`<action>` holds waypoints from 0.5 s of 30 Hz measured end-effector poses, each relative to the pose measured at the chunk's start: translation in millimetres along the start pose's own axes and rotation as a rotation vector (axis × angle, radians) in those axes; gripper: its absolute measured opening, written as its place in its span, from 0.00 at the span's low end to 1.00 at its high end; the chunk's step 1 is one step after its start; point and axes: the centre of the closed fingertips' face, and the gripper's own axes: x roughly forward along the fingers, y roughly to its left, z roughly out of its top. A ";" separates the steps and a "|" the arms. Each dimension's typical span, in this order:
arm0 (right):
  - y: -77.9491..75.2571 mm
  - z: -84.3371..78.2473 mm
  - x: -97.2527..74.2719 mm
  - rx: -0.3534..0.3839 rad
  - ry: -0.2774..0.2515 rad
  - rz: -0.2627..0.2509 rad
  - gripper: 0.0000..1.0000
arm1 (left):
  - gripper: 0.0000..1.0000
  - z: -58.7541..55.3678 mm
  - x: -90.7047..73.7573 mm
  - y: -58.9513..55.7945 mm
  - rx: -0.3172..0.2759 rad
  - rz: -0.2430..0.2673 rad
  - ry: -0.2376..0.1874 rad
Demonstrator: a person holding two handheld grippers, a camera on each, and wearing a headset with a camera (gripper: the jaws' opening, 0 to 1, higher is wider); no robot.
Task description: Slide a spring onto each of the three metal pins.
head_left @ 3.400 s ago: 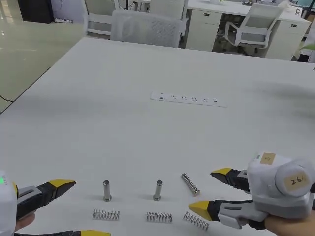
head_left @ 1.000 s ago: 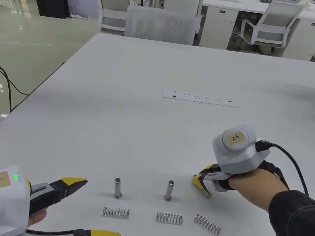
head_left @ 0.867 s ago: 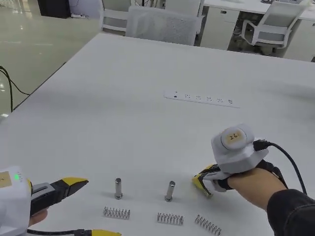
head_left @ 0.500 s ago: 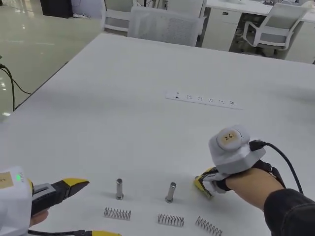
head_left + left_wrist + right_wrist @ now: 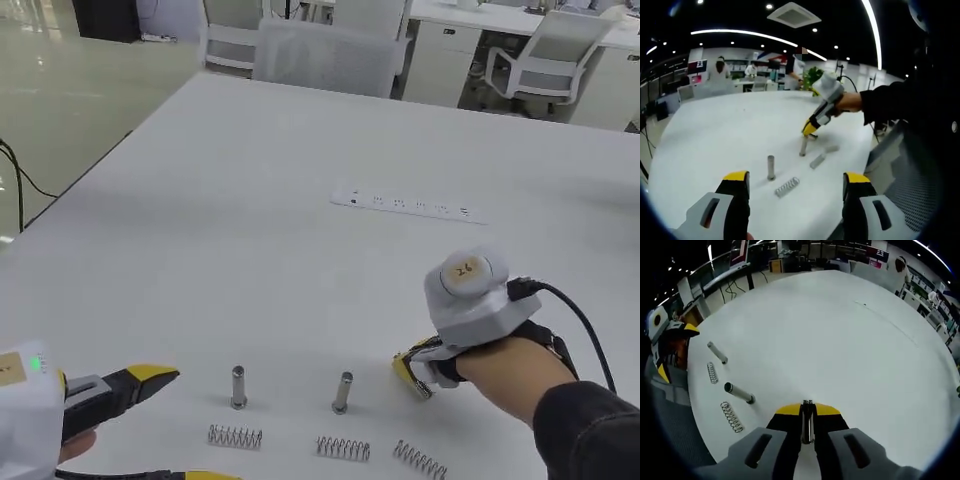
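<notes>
Right gripper (image 5: 807, 412) pinched shut on the third pin (image 5: 807, 426), low near the table's (image 5: 300, 150) front edge. My left gripper (image 5: 796, 182) gapes wide. Two pins (image 5: 238, 386) (image 5: 343, 392) stand upright, with three springs (image 5: 235, 436) (image 5: 343, 448) (image 5: 420, 459) lying just in front of them.

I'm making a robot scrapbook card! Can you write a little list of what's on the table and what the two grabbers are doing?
table: white, with a power strip lying on it
standing pins: left pin and middle pin, both upright and bare
third pin: clamped between the right gripper's jaws
springs: three, lying flat in a row, none on a pin
left gripper: open, holding nothing
right gripper: shut on the third pin, down near the table
</notes>
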 end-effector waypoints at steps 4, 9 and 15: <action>-0.1 -0.1 -9.8 0.004 -0.019 -0.011 0.05 | 0.72 1.3 0.3 -1.2 0.010 -0.005 0.001; 3.2 -3.3 -18.7 0.002 -0.033 -0.017 0.05 | 0.72 3.5 0.3 -3.0 0.018 -0.010 -0.001; 10.2 -7.7 -28.4 0.000 -0.050 -0.018 0.05 | 0.72 3.1 -0.1 -4.0 0.022 -0.013 -0.001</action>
